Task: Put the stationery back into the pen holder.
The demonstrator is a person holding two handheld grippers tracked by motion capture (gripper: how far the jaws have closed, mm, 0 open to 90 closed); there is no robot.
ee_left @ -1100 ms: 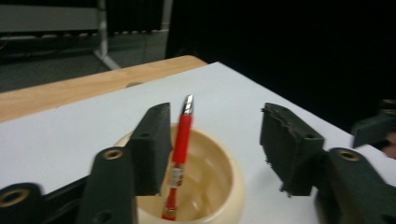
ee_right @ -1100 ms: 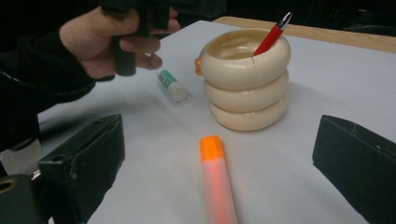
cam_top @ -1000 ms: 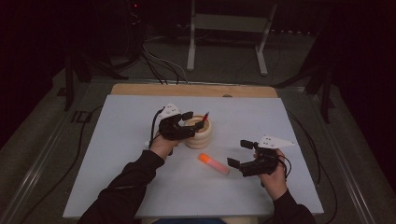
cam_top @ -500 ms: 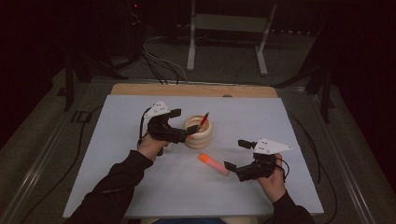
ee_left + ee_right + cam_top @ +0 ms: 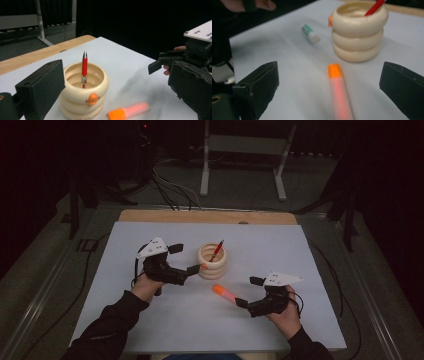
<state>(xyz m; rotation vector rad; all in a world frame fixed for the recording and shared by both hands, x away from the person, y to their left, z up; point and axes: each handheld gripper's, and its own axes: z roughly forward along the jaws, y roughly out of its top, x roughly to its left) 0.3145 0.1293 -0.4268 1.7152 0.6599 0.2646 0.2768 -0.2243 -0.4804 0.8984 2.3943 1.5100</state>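
On the table, high view: a cream ringed holder (image 5: 212,261) stands near the middle, a red pen (image 5: 216,251) upright in it.
Orange highlighter, high view: the orange highlighter (image 5: 224,293) lies flat at about 5 o'clock from the holder, apart from it.
Left gripper, high view: the left gripper (image 5: 184,260) sits at 9 o'clock of the holder; its jaws have just been opening and stand wide with nothing between them.
Right gripper, high view: the right gripper (image 5: 249,291) waits at 3 o'clock of the highlighter, jaws apart, empty.
Left gripper view: the pen (image 5: 84,68) stands inside the holder (image 5: 85,93), leaning on its far wall; the highlighter (image 5: 128,111) lies on the sheet at 4 o'clock of it.
Right gripper view: the highlighter (image 5: 339,94) lies between the wide jaws, untouched, cap toward the holder (image 5: 358,31); a green-and-white stick (image 5: 310,33) lies at 9 o'clock of the holder.
Progress, as I judge it: the pen looks stowed; the highlighter and the stick are left to collect, and the right gripper seems lined up for the highlighter.
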